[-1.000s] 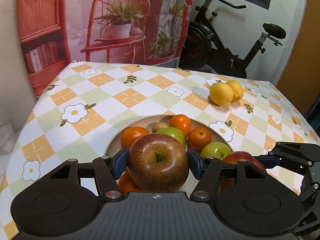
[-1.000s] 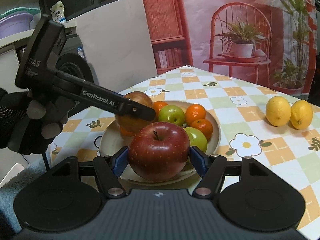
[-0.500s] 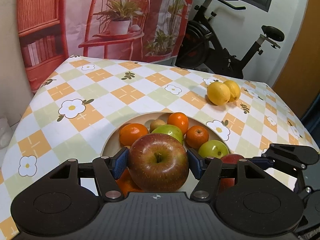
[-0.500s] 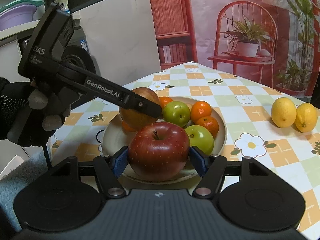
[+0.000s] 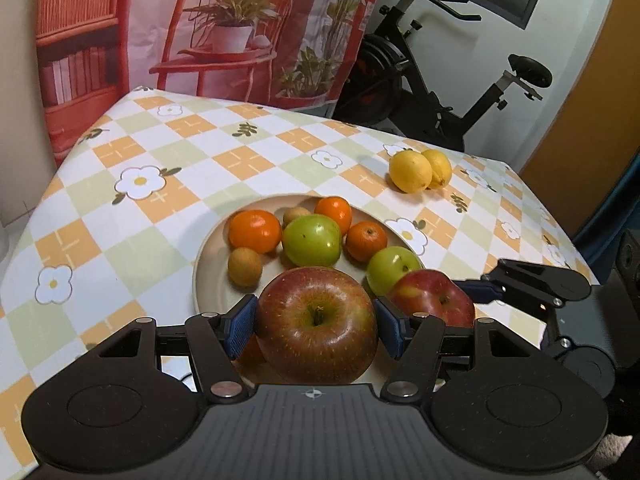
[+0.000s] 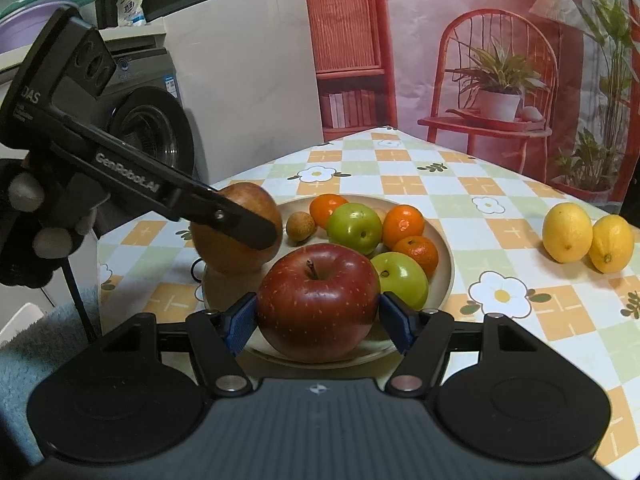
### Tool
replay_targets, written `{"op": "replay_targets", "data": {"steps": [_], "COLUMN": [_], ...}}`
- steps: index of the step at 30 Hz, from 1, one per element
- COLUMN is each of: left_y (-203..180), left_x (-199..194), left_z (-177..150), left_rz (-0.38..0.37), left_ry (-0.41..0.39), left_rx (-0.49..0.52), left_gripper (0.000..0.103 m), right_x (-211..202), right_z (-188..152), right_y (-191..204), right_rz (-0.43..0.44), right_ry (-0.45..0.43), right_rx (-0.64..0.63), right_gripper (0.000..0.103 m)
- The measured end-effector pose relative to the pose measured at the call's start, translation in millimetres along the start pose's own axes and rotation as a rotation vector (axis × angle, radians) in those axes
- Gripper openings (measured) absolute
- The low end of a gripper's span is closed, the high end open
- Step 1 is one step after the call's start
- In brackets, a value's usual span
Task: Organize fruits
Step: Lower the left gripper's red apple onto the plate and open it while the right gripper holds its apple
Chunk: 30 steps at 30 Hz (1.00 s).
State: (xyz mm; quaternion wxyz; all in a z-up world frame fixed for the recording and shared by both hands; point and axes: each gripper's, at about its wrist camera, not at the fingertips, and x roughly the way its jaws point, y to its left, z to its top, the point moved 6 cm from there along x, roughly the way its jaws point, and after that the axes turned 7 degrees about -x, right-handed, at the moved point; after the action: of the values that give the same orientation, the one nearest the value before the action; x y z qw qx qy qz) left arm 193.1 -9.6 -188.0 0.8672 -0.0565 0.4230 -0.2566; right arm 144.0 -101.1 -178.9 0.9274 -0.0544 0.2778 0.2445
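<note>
A: What does the right wrist view give that the left one lacks?

B: The person's hand in a dark knit glove (image 6: 24,216), gripping the black handle of the left gripper (image 6: 256,232) from the side, with a grey washing machine (image 6: 152,128) behind it. The left wrist view shows instead a black exercise bike (image 5: 440,80) past the table's far edge, and the right gripper (image 5: 432,300) coming in from the right.

A: And the tools?

B: The left gripper (image 5: 316,324) has its blue ribbed pads pressed on both flanks of a brownish-red apple with a yellow-green blush (image 5: 316,324), held above the near edge of the plate. The right gripper (image 6: 318,316) is clamped the same way on a deep red speckled apple with a short stem (image 6: 318,300), also over the plate's near rim.

A: The rest of the fruit?

B: On the round beige plate (image 5: 208,264) lie three glossy orange mandarins (image 5: 254,230), two smooth green apples (image 5: 312,240) and two small tan, rough-skinned round fruits (image 5: 245,266). The second of these sits behind the green apple, half hidden. Two yellow lemons (image 5: 412,171) lie touching each other on the table, well apart from the plate.

A: Surfaces?

B: A checked tablecloth in orange, pale green and white with daisy prints (image 5: 140,180), smooth and slightly shiny. Behind it hangs a printed backdrop of a red chair and potted plants (image 5: 224,32).
</note>
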Motion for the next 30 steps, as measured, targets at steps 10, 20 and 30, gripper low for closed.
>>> {"op": "replay_targets", "data": {"steps": [10, 20, 30], "left_y": [0, 3, 8], "left_x": [9, 13, 35], "left_z": [1, 11, 32], "left_rz": [-0.009, 0.006, 0.004], "left_ry": [0.014, -0.011, -0.007], "left_rx": [-0.017, -0.041, -0.074], "left_gripper": [0.066, 0.066, 0.066], "right_x": [2, 2, 4], "right_z": [0, -1, -3], "right_y": [2, 1, 3], "right_rz": [-0.007, -0.005, -0.001], "right_ry": [0.004, -0.006, -0.014], "right_rx": [-0.039, -0.024, -0.036], "right_gripper": [0.068, 0.068, 0.068]}}
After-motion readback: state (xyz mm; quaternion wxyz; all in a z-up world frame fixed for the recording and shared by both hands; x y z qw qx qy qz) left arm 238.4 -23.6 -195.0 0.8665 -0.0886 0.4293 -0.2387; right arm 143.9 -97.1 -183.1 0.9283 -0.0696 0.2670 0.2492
